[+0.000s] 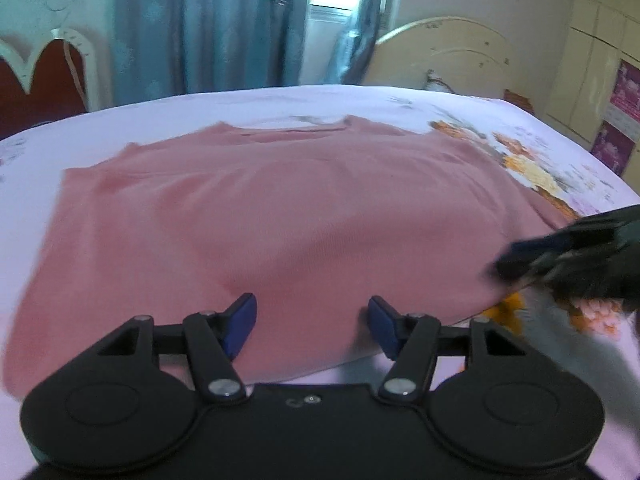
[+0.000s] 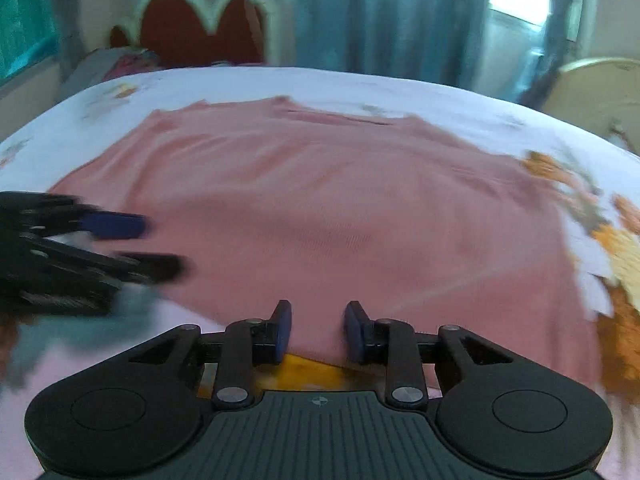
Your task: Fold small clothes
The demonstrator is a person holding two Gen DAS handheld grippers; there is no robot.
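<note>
Shirt: pink top (image 1: 280, 208) lies flat on the floral bedsheet (image 1: 560, 152), neckline far.
Grippers: left gripper (image 1: 310, 324) wide, right gripper (image 2: 316, 330) narrower, both empty at near hem.
Tip: we'd pinch both hem corners evenly, then lift.

The left gripper (image 1: 311, 326) hangs with jaws spread wide over the near hem of the pink shirt (image 1: 280, 216). The right gripper (image 2: 316, 330) is beside it at the same hem, jaws parted.

I count one pink shirt (image 1: 280, 216) spread across the middle of the frame, on one floral bedsheet (image 1: 540, 148). I have two grippers: the left gripper (image 1: 312, 326) bottom centre, the right gripper (image 2: 316, 330) likewise, each with two blue pads (image 1: 242, 326). Upper left stands one red headboard (image 2: 204, 34); top centre, two blue curtains (image 1: 200, 24).
</note>
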